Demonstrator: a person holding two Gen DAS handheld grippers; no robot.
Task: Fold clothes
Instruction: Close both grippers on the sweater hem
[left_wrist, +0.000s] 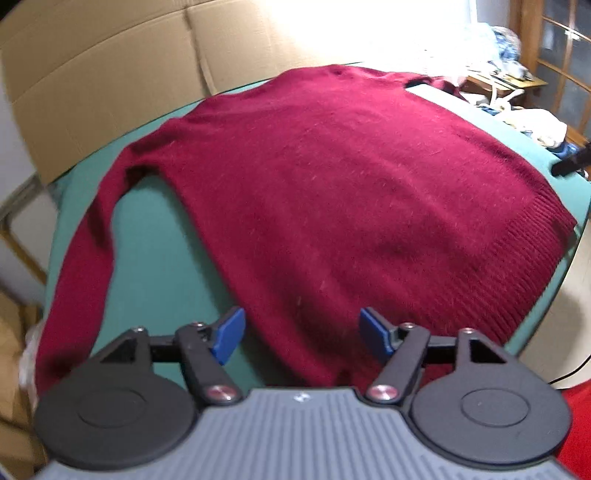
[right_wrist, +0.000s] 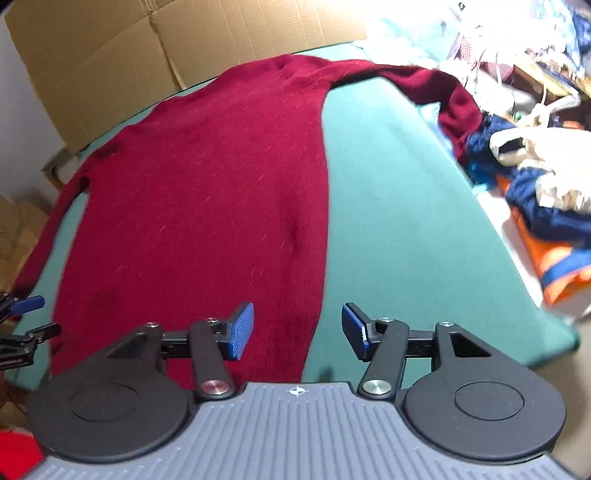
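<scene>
A: Counting first. One dark red sweater (left_wrist: 332, 184) lies flat on the green table (left_wrist: 155, 240), its body filling most of the surface. Two sleeves are in sight.

B: Agreed, two. From the right wrist view, one sleeve (right_wrist: 436, 92) runs along the far edge of the table and drops over the far right corner. The other sleeve (left_wrist: 85, 258) trails down the left edge and hangs off near the front left corner.

A: Ribbed hem (left_wrist: 517, 266) sits at the table's right edge in the left wrist view (that camera looks across the sweater at a slant).

B: Two tongs. The left gripper (left_wrist: 302, 338) stands wide above the front edge of the sweater, nothing between its blue pads (left_wrist: 229, 336).

A: The right gripper (right_wrist: 297, 330) is parted too, a little narrower, and empty. It hangs over the sweater's side seam near the table's front edge, one pad above red knit, one above green cloth.

B: The left gripper also shows at the left border of the right wrist view, well apart from the right one.

A: Off the table: one cardboard sheet (left_wrist: 110, 74) behind the far edge, one heap of other clothes (right_wrist: 535, 192) past the right edge (too blurred to count).
</scene>
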